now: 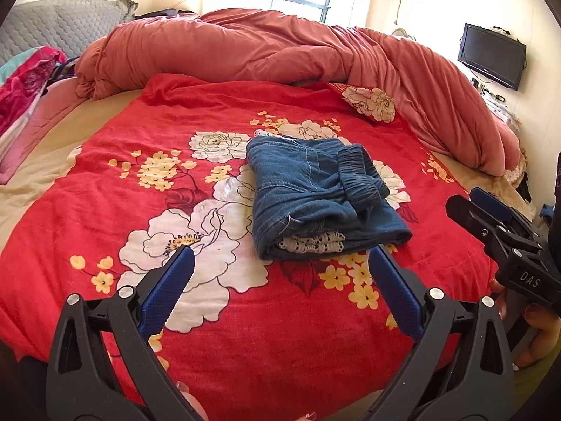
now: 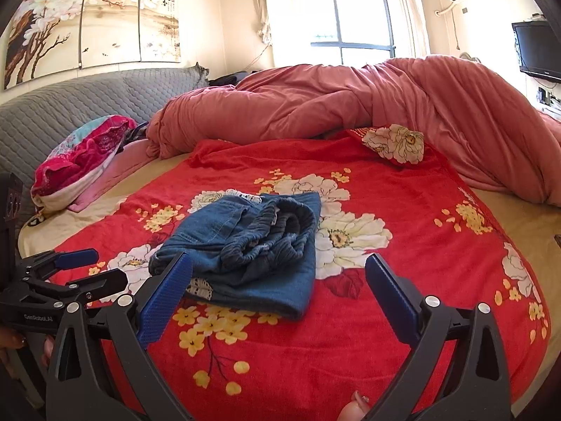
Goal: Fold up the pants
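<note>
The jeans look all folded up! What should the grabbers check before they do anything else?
1. Jeans folded into a compact bundle: ok.
2. Bundle resting fully on the red floral blanket: ok.
3. Left gripper open and holding nothing: ok.
4. Right gripper open and holding nothing: ok.
5. Elastic waistband lying flat: not ok, it is bunched on top.
6. Layers underneath lined up evenly: cannot tell.
</note>
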Motion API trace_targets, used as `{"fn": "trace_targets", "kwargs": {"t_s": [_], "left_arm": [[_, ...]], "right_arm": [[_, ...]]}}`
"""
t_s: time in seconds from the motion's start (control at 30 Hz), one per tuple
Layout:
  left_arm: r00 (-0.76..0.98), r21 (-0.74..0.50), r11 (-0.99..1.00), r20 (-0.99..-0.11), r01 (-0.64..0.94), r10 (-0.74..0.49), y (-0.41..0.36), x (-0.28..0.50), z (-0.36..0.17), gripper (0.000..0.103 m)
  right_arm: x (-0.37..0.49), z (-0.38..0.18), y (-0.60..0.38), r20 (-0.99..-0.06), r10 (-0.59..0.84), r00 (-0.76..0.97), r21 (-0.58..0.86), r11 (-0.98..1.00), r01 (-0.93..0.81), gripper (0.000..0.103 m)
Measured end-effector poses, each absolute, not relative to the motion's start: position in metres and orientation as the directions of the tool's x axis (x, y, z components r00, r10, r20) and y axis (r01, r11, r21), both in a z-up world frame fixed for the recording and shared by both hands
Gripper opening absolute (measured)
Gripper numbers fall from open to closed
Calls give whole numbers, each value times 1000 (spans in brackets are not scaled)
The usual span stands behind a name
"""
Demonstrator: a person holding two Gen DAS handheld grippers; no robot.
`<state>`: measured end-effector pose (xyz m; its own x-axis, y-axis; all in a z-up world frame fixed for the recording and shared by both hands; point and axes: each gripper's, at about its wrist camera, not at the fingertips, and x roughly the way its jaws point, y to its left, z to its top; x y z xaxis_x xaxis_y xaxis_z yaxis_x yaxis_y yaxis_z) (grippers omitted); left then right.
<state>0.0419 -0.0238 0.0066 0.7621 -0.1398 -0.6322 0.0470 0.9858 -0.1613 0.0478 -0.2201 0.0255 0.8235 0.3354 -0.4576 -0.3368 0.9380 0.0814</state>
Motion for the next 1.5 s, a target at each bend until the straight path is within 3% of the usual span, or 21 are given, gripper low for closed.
{"fn": "trace_targets", "kwargs": {"t_s": [0.9,1.5], "left_arm": [[713,-177,984,-685,35,-148,-40,10,-36,93],[702,-190,981,-696,21,-150,-35,15,-40,93]], "right_arm": [[23,-23,-237,-561,267,784,74,959,-274,98],[26,-28,-234,-555,273,786,57,955,-291,98]]}}
